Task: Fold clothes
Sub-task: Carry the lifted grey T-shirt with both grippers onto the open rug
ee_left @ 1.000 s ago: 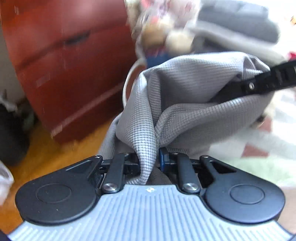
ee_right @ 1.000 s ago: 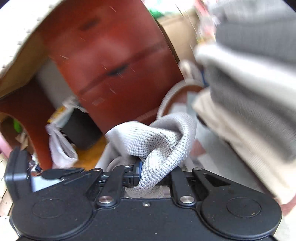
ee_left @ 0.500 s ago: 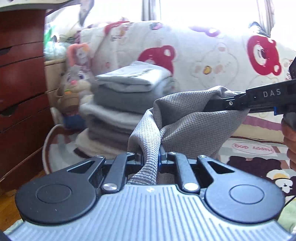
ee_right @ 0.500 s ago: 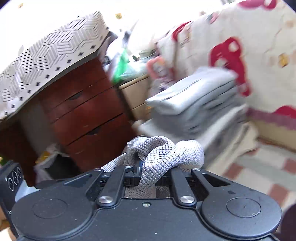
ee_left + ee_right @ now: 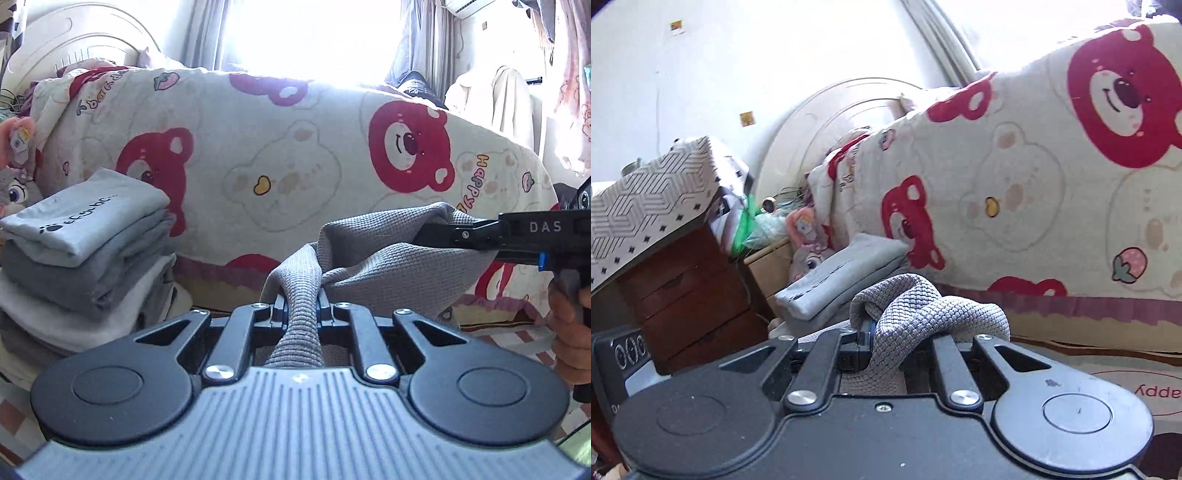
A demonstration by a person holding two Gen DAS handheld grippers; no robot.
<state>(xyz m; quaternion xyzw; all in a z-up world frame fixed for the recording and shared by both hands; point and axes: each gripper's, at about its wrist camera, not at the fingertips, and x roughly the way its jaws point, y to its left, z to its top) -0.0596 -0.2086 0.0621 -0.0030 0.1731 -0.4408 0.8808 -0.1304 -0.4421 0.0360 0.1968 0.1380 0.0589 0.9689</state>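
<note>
Bear-print blanket [image 5: 295, 155] reading "Happy" draped over the bed behind, stack of folded clothes [image 5: 85, 251] at left with faint print on top, grey waffle garment [image 5: 388, 258] hanging between both grippers, left gripper [image 5: 301, 306] clamped on 1 fold, right gripper [image 5: 886, 339] marked "DAS" clamped on another, hand [image 5: 569, 325] at right

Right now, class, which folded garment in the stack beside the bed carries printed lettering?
The top one, the pale blue-grey folded garment: dark letters and a paw mark run across it. The darker grey and white pieces beneath show no print.
</note>
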